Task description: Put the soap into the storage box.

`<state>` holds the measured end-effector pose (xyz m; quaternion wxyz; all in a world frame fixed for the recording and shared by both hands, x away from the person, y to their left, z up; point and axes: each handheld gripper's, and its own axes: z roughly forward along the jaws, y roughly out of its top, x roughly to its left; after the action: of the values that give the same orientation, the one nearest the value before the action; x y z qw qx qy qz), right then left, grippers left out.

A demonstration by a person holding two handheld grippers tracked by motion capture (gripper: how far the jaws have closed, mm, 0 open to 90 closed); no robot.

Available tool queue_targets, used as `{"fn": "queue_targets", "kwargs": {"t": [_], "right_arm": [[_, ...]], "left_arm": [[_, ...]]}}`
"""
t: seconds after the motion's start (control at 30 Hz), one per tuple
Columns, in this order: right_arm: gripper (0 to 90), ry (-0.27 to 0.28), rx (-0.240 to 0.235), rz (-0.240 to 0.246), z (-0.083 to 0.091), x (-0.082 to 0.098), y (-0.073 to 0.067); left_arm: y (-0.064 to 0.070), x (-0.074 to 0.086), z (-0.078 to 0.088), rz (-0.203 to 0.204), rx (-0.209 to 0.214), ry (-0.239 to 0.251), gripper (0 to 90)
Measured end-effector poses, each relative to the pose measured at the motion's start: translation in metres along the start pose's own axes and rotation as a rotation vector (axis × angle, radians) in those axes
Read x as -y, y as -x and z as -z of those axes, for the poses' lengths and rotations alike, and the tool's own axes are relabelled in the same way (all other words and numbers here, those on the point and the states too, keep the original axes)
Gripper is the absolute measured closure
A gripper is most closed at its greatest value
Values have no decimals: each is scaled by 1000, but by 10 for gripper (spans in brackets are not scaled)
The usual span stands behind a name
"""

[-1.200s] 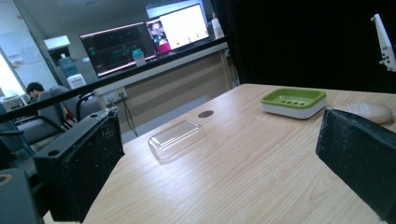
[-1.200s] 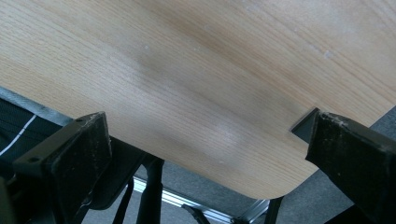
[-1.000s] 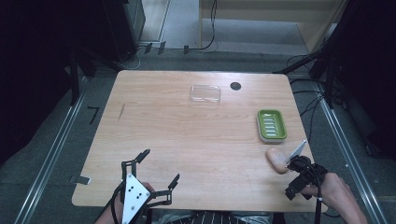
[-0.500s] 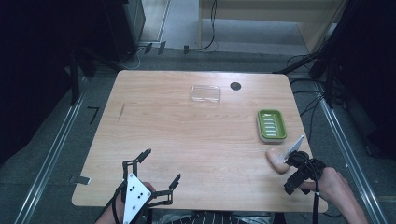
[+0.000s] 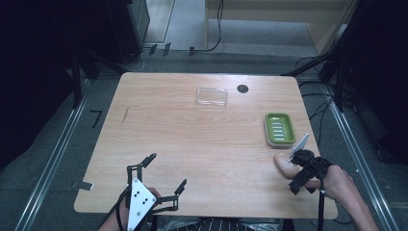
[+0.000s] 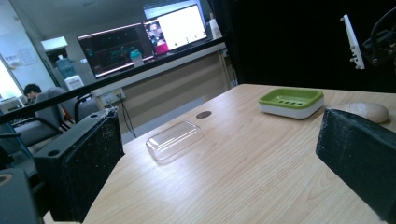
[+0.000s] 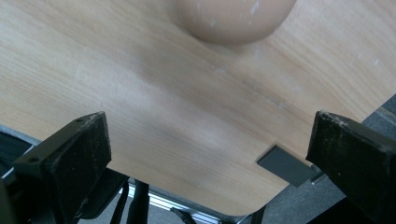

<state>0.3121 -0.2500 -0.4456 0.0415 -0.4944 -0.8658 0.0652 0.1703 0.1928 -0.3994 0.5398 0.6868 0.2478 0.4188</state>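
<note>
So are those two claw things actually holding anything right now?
No. Both the left gripper and the right gripper have their jaws apart and empty; the tan soap bar lies free on the table.

You are viewing light woodgrain table [image 5: 183,139], green soap dish [image 5: 279,128] on white base, tan soap [image 5: 284,162], black jaws.

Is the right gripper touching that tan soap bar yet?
Apart. In the right gripper view, the open fingers sit on either side of bare table, with the soap bar farther ahead and wood showing between them.
</note>
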Motion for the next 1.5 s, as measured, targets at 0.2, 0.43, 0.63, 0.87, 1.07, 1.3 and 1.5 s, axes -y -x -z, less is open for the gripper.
{"fn": "queue_targets", "kwargs": {"t": [0.2,0.43,0.63,0.87,1.07,1.3,1.5], "right_arm": [[0,4,1,4,2,-10,-1],[0,9,3,16,4,-22,-3],[0,16,2,20,5,-29,-3],[0,26,-1,9,5,-35,0],[0,31,-8,3,4,-41,2],[0,40,-13,6,3,-50,2],[0,43,-17,1,0,-58,4]], "left_arm": [[0,0,0,0,-1,-1,11],[0,0,0,0,0,0,11],[-1,0,0,-2,2,2,11],[0,0,0,-1,1,0,11],[0,0,0,0,2,1,11],[0,0,0,0,2,2,11],[-1,0,0,-1,3,3,11]]}}
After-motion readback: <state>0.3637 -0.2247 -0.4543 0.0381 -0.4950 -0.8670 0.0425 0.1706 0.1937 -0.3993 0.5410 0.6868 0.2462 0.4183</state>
